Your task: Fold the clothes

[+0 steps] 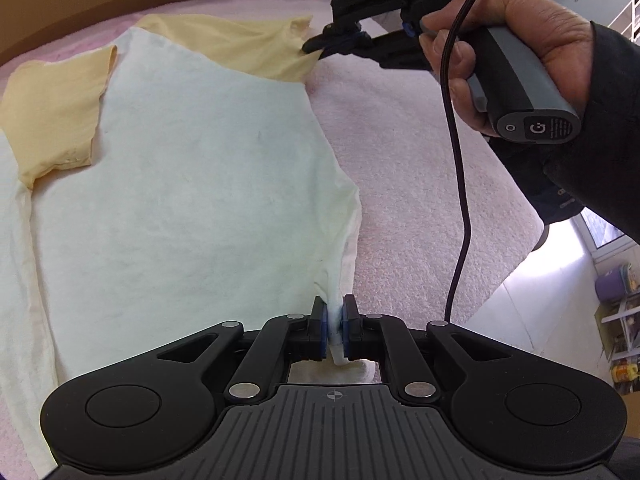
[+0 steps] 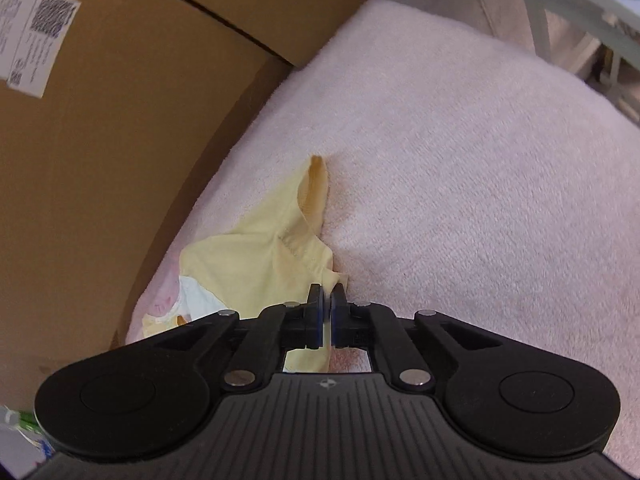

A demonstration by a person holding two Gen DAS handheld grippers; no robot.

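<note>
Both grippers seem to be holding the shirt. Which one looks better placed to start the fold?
Probably neither alone: left gripper pinches the shirt at its white hem corner, right gripper its yellow shoulder, one edge ready to carry together.

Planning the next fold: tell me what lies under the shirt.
The shirt lies spread on a pink fleecy blanket, which shows all around it. Whatever is beneath the blanket is covered. Both tongs, left and right, pinch shirt edges.

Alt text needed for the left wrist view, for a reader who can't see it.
The left gripper pinches the white hem of a shirt spread on a pink towel, while the right gripper, held in a hand, grips its yellow shoulder.
</note>
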